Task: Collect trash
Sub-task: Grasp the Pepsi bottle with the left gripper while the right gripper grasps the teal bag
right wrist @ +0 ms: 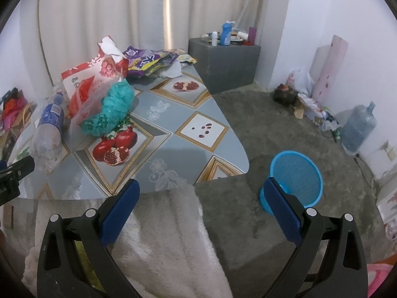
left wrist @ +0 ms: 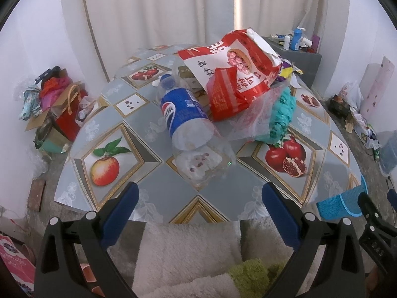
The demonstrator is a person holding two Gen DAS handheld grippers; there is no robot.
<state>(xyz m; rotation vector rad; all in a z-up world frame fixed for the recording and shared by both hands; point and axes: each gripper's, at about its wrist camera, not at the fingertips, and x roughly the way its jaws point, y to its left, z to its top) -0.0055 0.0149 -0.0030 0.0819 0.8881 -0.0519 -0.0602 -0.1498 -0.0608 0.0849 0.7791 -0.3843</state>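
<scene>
While I look along the left gripper, its jaws stand spread and empty at the near edge of the table, with the plastic bottle lying just ahead, touching the red snack bag. On the right wrist view, my right gripper is also spread wide, empty, and the blue bin stands on the floor beside the table.

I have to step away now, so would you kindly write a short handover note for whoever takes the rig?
Left gripper: open, empty, facing the plastic bottle.
Right gripper: open, empty, over the table's near edge.
On the table: bottle, red snack bag, teal bag, purple wrapper.
Blue bin on the floor to the right; contents cannot be told.
Done: nothing visibly collected. Left: all listed items.
</scene>
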